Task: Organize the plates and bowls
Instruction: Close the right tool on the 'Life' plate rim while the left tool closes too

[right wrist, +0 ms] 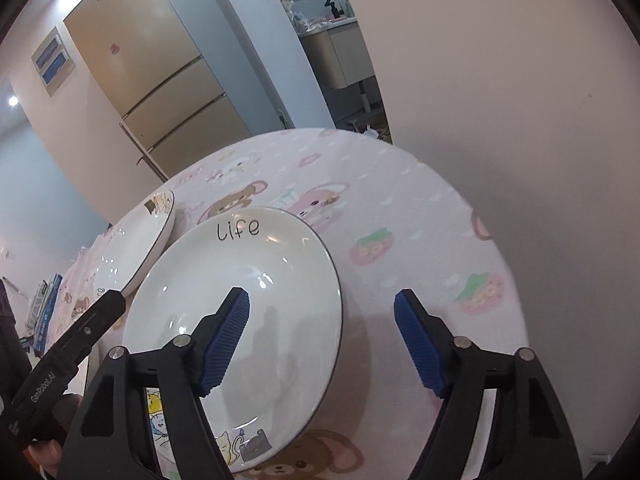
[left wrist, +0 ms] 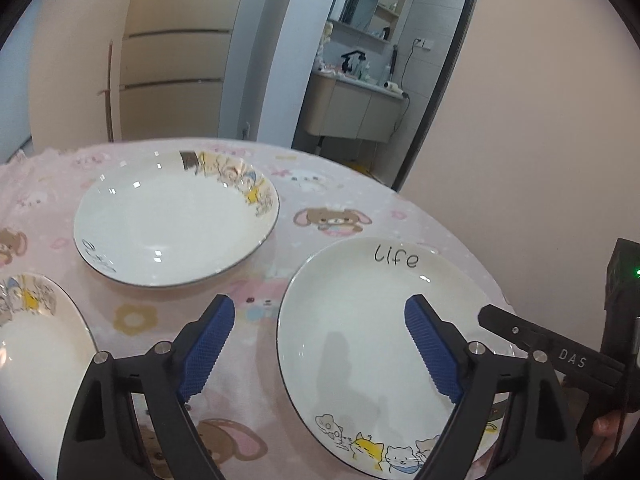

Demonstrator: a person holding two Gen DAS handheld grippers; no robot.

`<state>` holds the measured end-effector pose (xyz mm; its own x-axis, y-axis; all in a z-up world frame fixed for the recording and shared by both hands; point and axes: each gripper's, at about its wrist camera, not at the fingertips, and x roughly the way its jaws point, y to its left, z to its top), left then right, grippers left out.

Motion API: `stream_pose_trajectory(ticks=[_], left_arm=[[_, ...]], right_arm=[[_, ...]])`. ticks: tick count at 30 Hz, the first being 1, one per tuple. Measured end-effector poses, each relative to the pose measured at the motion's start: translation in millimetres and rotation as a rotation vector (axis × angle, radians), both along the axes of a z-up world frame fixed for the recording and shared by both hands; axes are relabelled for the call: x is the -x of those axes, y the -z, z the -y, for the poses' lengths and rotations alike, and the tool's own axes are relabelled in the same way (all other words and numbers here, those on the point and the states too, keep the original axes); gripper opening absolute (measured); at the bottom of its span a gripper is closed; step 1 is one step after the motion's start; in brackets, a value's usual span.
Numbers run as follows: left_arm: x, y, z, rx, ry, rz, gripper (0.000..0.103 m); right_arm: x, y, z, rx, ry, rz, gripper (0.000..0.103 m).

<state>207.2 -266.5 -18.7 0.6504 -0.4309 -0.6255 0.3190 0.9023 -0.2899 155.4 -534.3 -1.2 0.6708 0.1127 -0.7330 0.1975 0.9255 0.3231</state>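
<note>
Round glossy white ceramic "Life" plate (left wrist: 360,320) lies at 3 o'clock on pink cartoon-print tablecloth (left wrist: 312,200); a matching deep plate (left wrist: 172,220) at 12 o'clock; left gripper (left wrist: 320,344) and right gripper (right wrist: 322,336) straddle its rims, ribbed blue pads (right wrist: 226,344) wide, gripping nothing

Both wrist views looked steeply down, close over a round table (left wrist: 60,168) under a pink cartoon cloth. The left view framed the "life" plate (left wrist: 360,340) at lower right; the right view held that same plate (right wrist: 248,312) centre-left.
</note>
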Motion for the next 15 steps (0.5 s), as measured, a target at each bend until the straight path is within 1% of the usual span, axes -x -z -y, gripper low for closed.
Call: stream_pose_trajectory(ticks=[2,4,5,7,9,12,14,15], left_arm=[[-2,3,0,0.027,0.034,-0.031,0.089],[-2,7,1,0.03,0.037,-0.046,0.089],[-3,8,2,0.034,0.042,-0.051,0.089],[-5,12,0,0.055,0.05,-0.062,0.089],[-7,16,0,0.062,0.051,-0.076,0.084],[-12,25,0,0.084,0.058,-0.119,0.082],[-14,29,0,0.095,0.056,-0.138,0.082],[-15,31,0,0.096,0.056,-0.149,0.081]], right_arm=[[-4,3,-2,0.002,-0.004,-0.007,0.074],[-5,7,-2,-0.028,-0.023,-0.015,0.074],[-8,11,-3,-0.057,-0.056,-0.032,0.074],[-9,9,-5,-0.022,-0.072,-0.032,0.073],[-11,10,-3,-0.047,-0.088,-0.034,0.07],[-14,11,-3,-0.079,-0.115,-0.024,0.062],[-16,12,-7,-0.052,-0.114,-0.022,0.057],[-17,12,-10,-0.031,-0.111,-0.024,0.056]])
